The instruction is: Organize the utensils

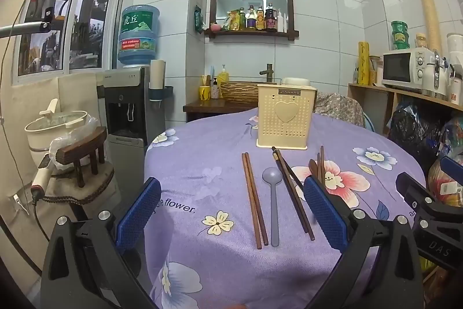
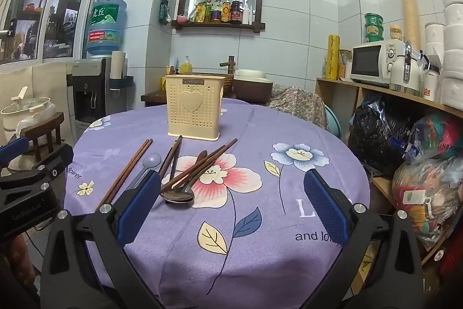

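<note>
A cream perforated utensil holder [image 1: 285, 118] with a heart stands upright at the far side of the round table; it also shows in the right wrist view [image 2: 194, 109]. In front of it lie a pair of brown chopsticks [image 1: 254, 200], a grey plastic spoon [image 1: 273, 204], a dark chopstick pair [image 1: 292, 190] and more utensils half hidden by my finger. The right wrist view shows the chopsticks [image 2: 127, 170], grey spoon [image 2: 147, 164], crossed dark chopsticks [image 2: 199, 164] and metal spoons [image 2: 178, 196]. My left gripper [image 1: 231, 210] is open above them. My right gripper [image 2: 231, 201] is open and empty.
The table wears a purple flowered cloth [image 1: 220, 164]. A water dispenser [image 1: 127, 103] and a stool with a pot [image 1: 84, 155] stand left. Shelves with a microwave [image 2: 373, 62] and bags [image 2: 428, 158] stand right. A sink counter [image 1: 231, 97] is behind.
</note>
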A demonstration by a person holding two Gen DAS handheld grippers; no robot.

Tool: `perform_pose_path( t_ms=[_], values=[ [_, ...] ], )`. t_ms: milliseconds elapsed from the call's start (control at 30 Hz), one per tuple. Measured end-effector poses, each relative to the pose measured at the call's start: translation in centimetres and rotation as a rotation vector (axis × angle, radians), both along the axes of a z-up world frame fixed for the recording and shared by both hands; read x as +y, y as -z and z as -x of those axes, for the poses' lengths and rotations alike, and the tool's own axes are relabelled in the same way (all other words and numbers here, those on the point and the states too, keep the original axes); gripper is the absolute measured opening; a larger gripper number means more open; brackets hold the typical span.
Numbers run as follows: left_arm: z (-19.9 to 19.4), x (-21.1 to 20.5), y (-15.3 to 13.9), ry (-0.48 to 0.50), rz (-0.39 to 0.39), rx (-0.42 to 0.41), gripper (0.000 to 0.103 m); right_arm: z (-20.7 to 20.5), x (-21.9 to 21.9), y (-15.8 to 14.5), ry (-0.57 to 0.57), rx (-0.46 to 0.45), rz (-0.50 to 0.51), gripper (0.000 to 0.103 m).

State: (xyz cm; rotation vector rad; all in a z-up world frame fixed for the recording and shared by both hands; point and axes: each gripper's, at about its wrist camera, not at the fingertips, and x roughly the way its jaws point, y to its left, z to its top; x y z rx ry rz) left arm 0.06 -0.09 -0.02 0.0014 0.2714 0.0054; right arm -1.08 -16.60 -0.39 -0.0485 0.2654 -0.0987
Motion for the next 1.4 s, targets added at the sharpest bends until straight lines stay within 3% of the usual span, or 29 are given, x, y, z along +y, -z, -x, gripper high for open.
perform_pose_path(
  t_ms=[1400],
  values=[
    [0.12, 0.06, -0.19, -0.009, 0.007, -0.007, 0.098, -0.03, 0.3, 0.06, 0.0, 0.004, 0.006, 0.098]
  ],
)
